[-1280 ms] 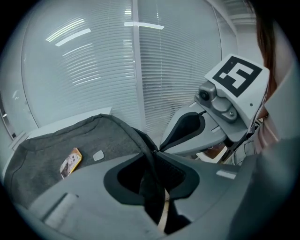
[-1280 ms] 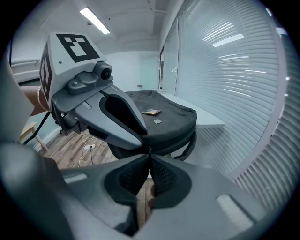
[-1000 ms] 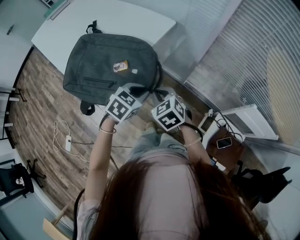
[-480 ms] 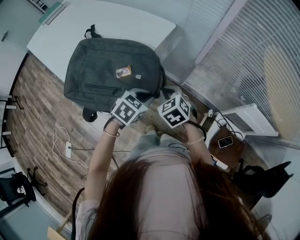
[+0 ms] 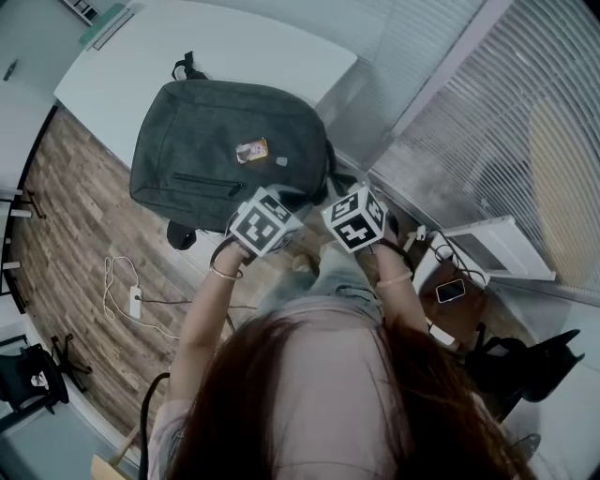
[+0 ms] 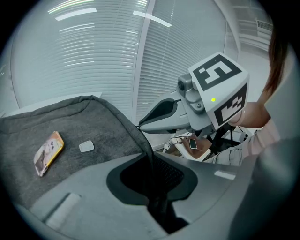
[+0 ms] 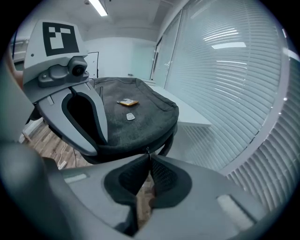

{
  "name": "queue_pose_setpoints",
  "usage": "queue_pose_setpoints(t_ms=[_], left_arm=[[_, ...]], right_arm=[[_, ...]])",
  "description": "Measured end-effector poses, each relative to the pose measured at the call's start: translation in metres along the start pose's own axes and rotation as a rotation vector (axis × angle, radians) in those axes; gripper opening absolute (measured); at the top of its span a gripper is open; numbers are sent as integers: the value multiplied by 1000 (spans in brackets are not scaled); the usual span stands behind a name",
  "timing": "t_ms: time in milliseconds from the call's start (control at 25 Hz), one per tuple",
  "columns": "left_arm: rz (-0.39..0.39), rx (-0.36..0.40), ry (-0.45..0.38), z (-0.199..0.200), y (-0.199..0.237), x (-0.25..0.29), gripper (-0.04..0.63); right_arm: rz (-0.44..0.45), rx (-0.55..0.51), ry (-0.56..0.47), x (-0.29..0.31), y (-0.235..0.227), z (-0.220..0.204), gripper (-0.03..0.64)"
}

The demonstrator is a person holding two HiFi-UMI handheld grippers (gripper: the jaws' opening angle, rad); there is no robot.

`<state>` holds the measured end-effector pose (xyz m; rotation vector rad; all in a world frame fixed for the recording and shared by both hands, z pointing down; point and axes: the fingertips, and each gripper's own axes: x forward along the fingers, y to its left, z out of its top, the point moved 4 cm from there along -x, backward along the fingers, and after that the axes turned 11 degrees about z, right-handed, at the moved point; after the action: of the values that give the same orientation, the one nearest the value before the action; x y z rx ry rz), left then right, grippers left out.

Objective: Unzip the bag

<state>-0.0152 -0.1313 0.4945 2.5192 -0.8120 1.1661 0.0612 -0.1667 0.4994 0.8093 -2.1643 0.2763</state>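
The left gripper (image 6: 149, 164) has a dark seam of the bag (image 6: 70, 136) dropping between its jaws and vanishing below them. At the right gripper (image 7: 148, 157) tips sits a small tab (image 7: 147, 151) (too tiny to name). Seen from the head, both pairs of jaws and the bag edge nearest them lie hidden under the grippers' own bodies. The picture tag (image 7: 127, 101) beyond both grippers is too small to read.

White table (image 5: 234, 47) on wood-plank floor (image 5: 75, 216); blinds (image 5: 525, 112) at rt; strip light (image 7: 99, 7) overhead.
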Motion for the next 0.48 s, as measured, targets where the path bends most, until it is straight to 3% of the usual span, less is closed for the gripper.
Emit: queue_pose_setpoints(t_ms=[480], left_arm=[[4, -7, 10, 1, 2, 6, 51]], right_arm=[[76, -71, -17, 8, -24, 5, 17]])
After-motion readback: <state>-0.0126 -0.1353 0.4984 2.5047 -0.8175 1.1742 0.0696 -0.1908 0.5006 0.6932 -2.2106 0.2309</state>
